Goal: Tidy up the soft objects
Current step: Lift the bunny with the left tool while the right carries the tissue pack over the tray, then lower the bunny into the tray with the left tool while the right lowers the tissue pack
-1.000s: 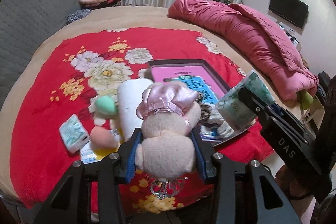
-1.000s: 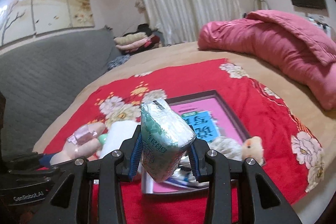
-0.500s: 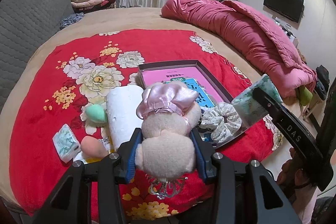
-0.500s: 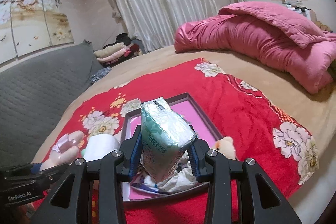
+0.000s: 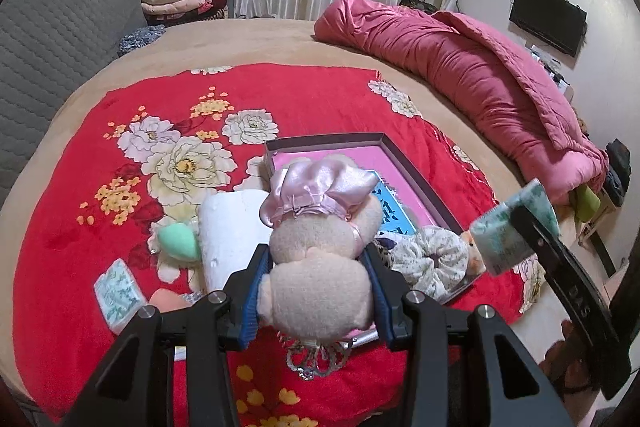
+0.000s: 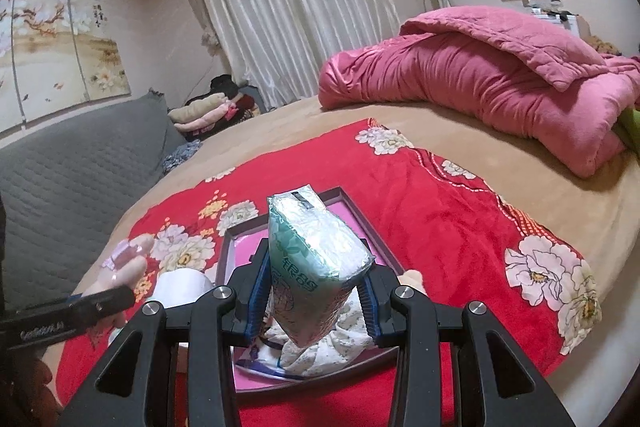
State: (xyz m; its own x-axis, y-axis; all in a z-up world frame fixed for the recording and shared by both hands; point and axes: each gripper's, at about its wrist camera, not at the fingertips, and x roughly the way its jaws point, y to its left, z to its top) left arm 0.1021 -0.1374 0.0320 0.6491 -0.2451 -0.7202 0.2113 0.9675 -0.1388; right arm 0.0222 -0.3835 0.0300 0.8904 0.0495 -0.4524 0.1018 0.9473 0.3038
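My left gripper (image 5: 316, 291) is shut on a cream plush toy with a pink satin bow (image 5: 320, 259), held above the red floral blanket (image 5: 80, 227). My right gripper (image 6: 314, 301) is shut on a green tissue pack (image 6: 316, 259), held above the dark-rimmed tray with a pink bottom (image 6: 356, 205). The tray (image 5: 404, 163) holds a floral scrunchie (image 5: 436, 259) and a small plush partly hidden behind it. The right gripper's tissue pack also shows at the right of the left wrist view (image 5: 512, 231).
On the blanket left of the tray lie a white roll (image 5: 228, 231), a green sponge (image 5: 178, 241), a peach sponge (image 5: 168, 301) and a second tissue pack (image 5: 118, 293). A pink quilt (image 5: 480, 75) lies at the right, a grey headboard (image 5: 52, 35) at the left.
Both grippers have drawn back and risen from the tray with their loads still held. The scrunchie in the tray has come into view.
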